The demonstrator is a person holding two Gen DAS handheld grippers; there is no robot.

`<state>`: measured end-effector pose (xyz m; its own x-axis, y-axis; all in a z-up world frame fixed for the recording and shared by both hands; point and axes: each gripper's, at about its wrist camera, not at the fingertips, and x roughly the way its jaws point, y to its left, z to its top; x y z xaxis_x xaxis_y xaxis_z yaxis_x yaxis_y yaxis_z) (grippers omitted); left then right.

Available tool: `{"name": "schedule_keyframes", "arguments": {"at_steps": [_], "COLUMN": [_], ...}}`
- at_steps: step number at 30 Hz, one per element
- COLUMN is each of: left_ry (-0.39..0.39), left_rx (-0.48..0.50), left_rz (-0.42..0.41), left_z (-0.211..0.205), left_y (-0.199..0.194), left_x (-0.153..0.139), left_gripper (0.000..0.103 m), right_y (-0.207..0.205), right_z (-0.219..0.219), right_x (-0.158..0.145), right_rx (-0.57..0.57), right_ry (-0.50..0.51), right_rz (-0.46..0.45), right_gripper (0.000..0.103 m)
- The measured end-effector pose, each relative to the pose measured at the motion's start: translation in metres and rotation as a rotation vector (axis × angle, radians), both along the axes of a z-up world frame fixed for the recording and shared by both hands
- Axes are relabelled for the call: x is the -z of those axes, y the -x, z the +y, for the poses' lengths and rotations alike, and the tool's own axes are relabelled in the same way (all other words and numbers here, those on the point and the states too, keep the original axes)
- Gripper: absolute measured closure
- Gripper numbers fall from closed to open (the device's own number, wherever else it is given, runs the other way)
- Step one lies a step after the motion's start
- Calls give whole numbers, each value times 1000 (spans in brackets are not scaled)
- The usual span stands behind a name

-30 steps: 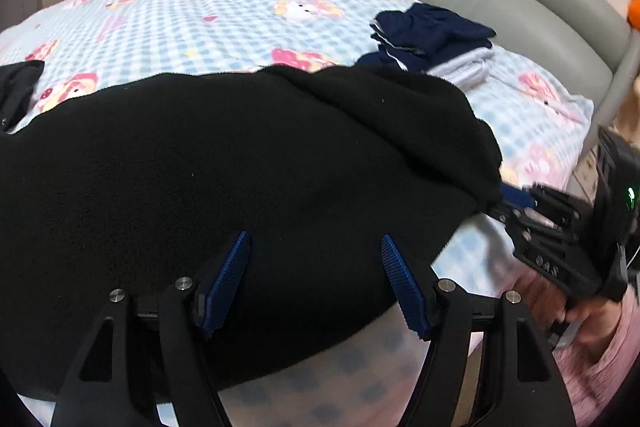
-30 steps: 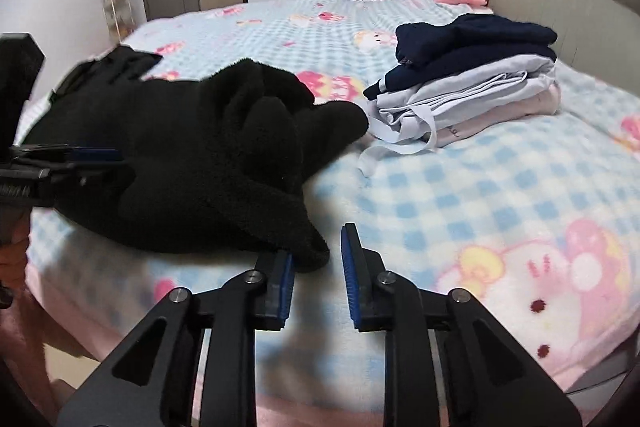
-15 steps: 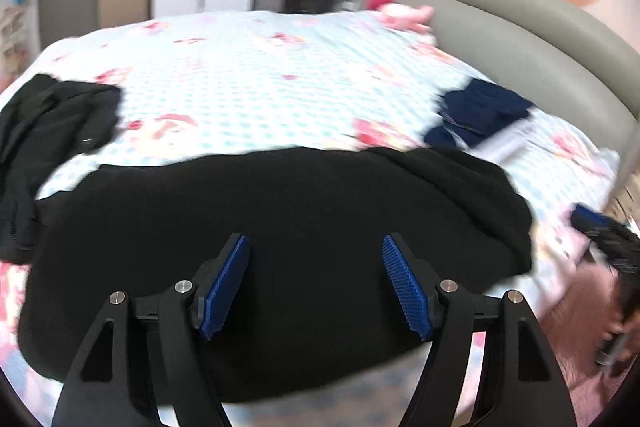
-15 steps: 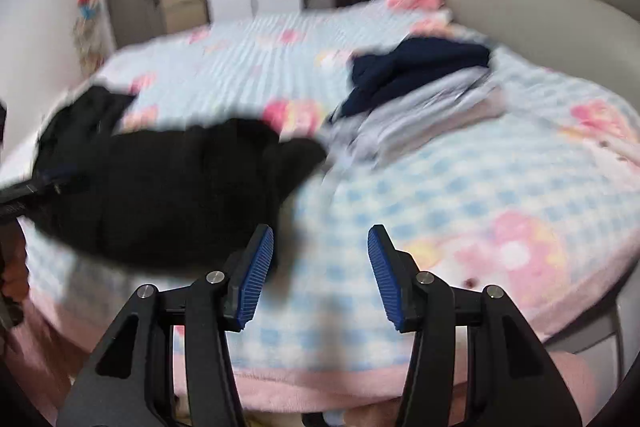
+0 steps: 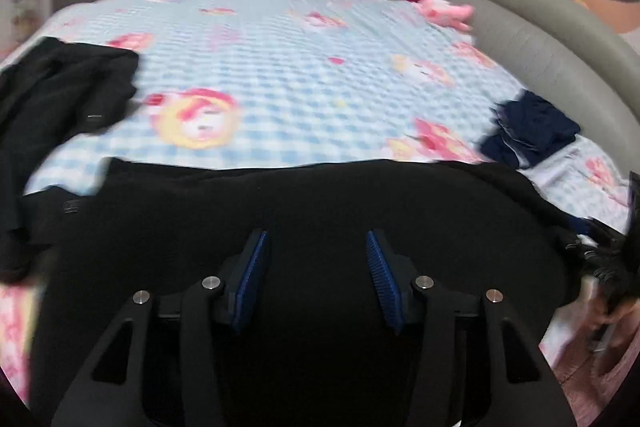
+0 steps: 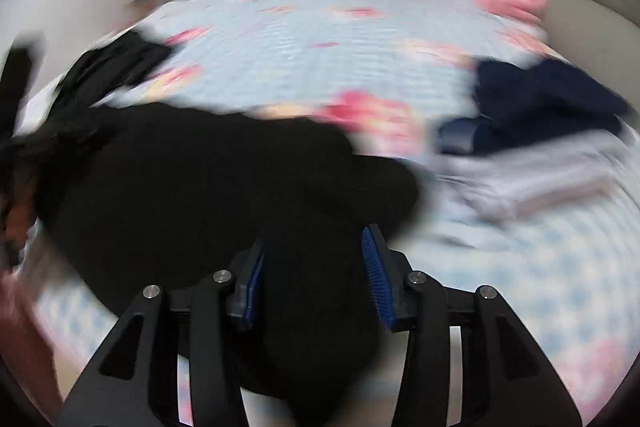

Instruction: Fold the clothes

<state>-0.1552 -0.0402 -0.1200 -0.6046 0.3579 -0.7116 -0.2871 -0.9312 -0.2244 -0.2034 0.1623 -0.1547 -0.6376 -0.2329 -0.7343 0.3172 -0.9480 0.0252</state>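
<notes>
We take the black fleece garment (image 5: 304, 211) as our landmark; it lies spread along the near edge of the bed (image 5: 304, 67), one piece.

To its left we count one other black garment (image 5: 60, 95), crumpled on the checked bedcover, its near end reaching the fleece's left corner.

Over the fleece itself hangs our left gripper (image 5: 316, 259). Its jaws have just been closing, yet the two blue pads stand apart above the cloth and we see nothing pinched between them.

Beyond the fleece's right end we count one stack of folded clothes (image 5: 532, 135), navy on top; in the right wrist view pale folded pieces show beneath the navy (image 6: 552, 183). Further back from the fleece, against the grey headboard (image 5: 552, 39), lies one pink plush toy (image 5: 444, 11).

Our right gripper (image 6: 316, 267) hangs over the fleece's right end. Its jaws have just been opening; black cloth shows between the pads, but the view is blurred and we cannot tell whether they touch it.
</notes>
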Motion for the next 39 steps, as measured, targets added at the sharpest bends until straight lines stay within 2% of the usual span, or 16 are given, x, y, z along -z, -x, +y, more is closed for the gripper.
{"name": "schedule_keyframes", "arguments": {"at_steps": [3, 5, 9, 10, 13, 16, 19, 21, 22, 23, 26, 30, 33, 35, 37, 39], "left_ry": [-25, -2, -54, -65, -8, 30, -123, -55, 45, 69, 98, 36, -5, 54, 140, 207], "left_rx": [-82, -100, -161, -168, -221, -217, -99, -68, -69, -77, -113, -105, -45, -42, -54, -57], "left_rz": [-22, -33, -45, -43, -28, -44, -256, -255, -200, -166, -79, -104, -89, -54, -22, 1], "left_z": [-27, -38, -74, -82, -96, -98, -96, -80, -70, -68, -67, -82, -81, -68, -57, -51], "left_y": [-4, -6, -10, -7, 19, 56, 93, 90, 82, 73, 46, 32, 28, 26, 28, 31], "left_x": [3, 0, -20, -24, -36, -31, 1, 10, 8, 5, -9, -12, -15, -13, -13, -11], "left_gripper": [65, 82, 82, 79, 18, 18, 19, 31, 47, 51, 52, 48, 64, 77, 80, 79], "right_y": [-2, -5, 6, 4, 6, 40, 94, 112, 116, 115, 108, 96, 92, 93, 89, 86], "right_z": [7, 3, 46, 46, 20, -8, -31, -35, -36, -35, -26, -2, -6, -24, -46, -50], "right_x": [5, 8, -7, -21, -60, -64, -27, 6, 19, 24, 25, 9, 3, 5, 8, 12], "right_rx": [8, 4, 64, 50, -37, -87, -85, -106, -113, -123, -141, -114, -59, -55, -82, -90], "right_ry": [1, -14, 327, 326, 253, 228, 200, 224, 251, 283, 384, 533, 421, 283, 102, 35], "right_rz": [-11, 0, -92, -58, 59, 40, -151, -302, -345, -357, -346, -307, -230, -188, -117, -89], "right_gripper": [41, 42, 41, 40, 33, 24, 24, 25, 28, 41, 72, 81, 88, 89, 89, 89]}}
